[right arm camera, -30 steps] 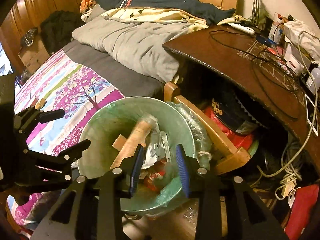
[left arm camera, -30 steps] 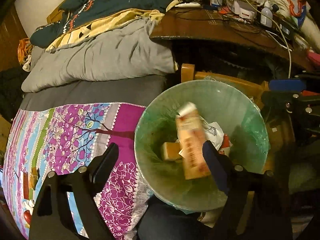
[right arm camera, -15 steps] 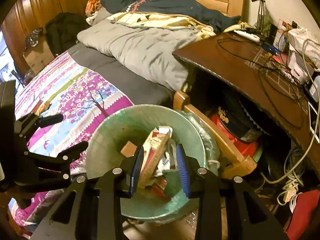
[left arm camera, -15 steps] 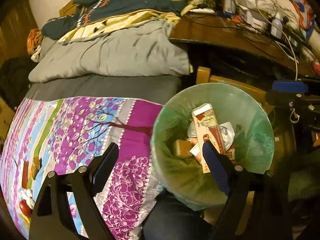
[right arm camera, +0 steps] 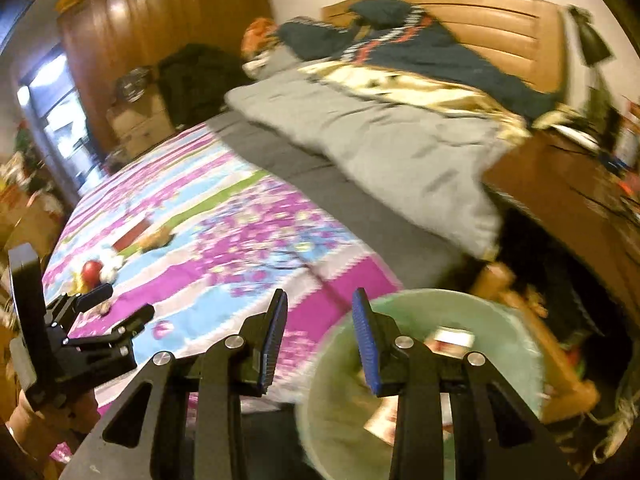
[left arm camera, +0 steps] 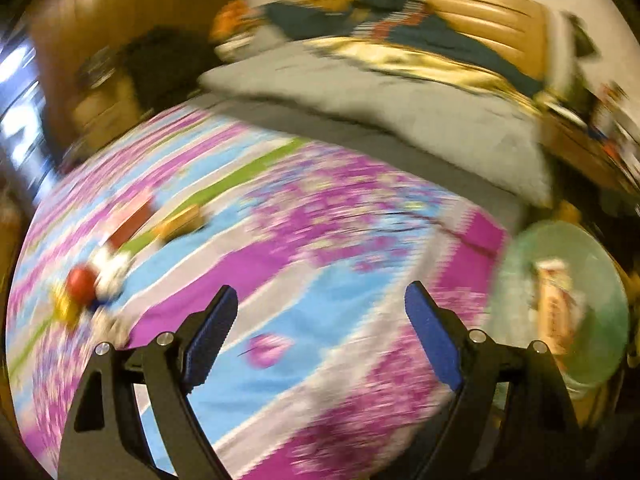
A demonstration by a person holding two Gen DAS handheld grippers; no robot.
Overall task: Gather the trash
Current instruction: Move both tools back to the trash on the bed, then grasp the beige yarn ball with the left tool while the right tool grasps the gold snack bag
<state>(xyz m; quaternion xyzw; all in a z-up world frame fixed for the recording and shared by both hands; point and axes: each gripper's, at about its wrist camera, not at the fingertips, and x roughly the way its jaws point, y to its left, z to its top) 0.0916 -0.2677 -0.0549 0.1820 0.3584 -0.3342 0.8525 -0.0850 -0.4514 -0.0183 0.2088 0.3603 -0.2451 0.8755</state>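
Observation:
A green-lined trash bin (left arm camera: 592, 264) stands beside the bed and holds a tan carton (left arm camera: 556, 304) and other scraps; it also shows in the right wrist view (right arm camera: 516, 320). My left gripper (left arm camera: 320, 312) is open and empty over the patterned bedspread. My right gripper (right arm camera: 320, 320) is open and empty at the bin's near left rim. Loose trash lies on the bedspread far left: a red ball-like piece (left arm camera: 82, 282), white crumpled paper (left arm camera: 114, 264), a red-and-white box (left arm camera: 132, 220) and a tan box (left arm camera: 180, 222). The same pieces show in the right wrist view (right arm camera: 93, 270).
The purple, blue and white bedspread (left arm camera: 320, 240) covers the bed, with a grey duvet (right arm camera: 380, 132) and dark clothes at the headboard. A wooden desk (right arm camera: 568, 184) with cables stands right of the bin. My left gripper shows in the right wrist view (right arm camera: 108, 316).
Both grippers have swung left, away from the bin and toward the bedspread. The bin has slid to the right edge of the left wrist view. The views are motion-blurred.

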